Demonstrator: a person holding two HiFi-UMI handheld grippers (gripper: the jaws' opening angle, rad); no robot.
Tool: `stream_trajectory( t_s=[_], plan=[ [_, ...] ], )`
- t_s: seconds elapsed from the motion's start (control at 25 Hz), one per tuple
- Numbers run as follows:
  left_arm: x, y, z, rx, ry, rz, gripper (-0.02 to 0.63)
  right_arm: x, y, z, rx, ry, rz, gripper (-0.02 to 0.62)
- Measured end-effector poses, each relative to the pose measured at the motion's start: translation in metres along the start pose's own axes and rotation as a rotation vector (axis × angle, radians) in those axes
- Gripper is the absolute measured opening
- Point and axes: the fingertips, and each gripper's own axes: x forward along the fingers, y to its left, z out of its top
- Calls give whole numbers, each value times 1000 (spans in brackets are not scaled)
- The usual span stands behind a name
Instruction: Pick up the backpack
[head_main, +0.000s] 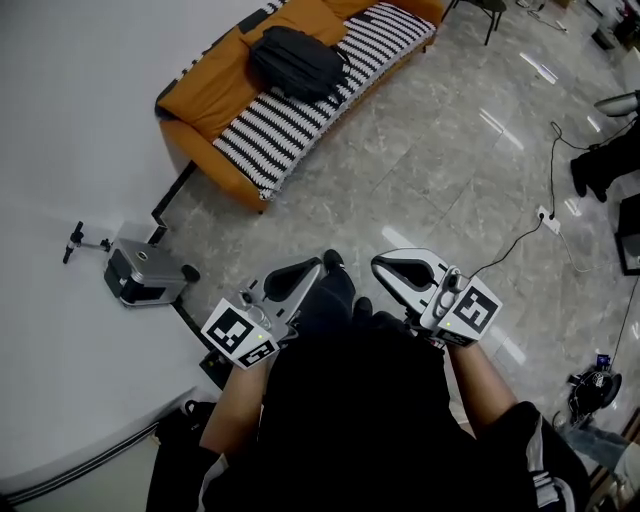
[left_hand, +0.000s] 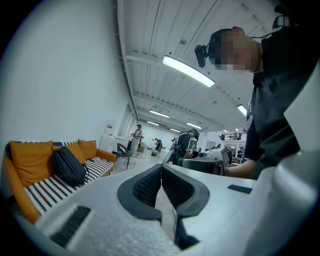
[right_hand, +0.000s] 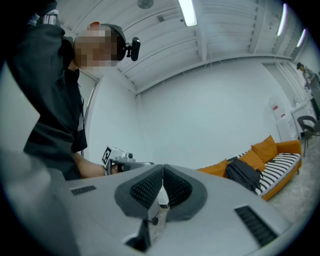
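1. Grey marble floor lies between us and the orange sofa; the backpack sits on its striped cushion, well apart from us.
2. Our left claw and right claw are both closed and empty.
3. We judge closed claws would only shove the backpack, and pinching slack fabric may let it slip.

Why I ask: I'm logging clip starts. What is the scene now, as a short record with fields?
backpack: black, on the striped seat, against an orange cushion
sofa: orange, beside the white wall
left gripper: shut, empty
right gripper: shut, empty
distance: both grippers well short of the backpack, open floor between
task: backpack not yet picked up
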Motion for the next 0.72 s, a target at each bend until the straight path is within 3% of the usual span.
stream_trajectory(
  t_s=[0.32,0.72],
  plan=[
    [22,34,4,-20,-15,-12,23,16,-40,5,0,10,-20,26],
    [83,124,25,-72,-64,-27,23,58,-124,24,-7,51,-36,28]
  ],
)
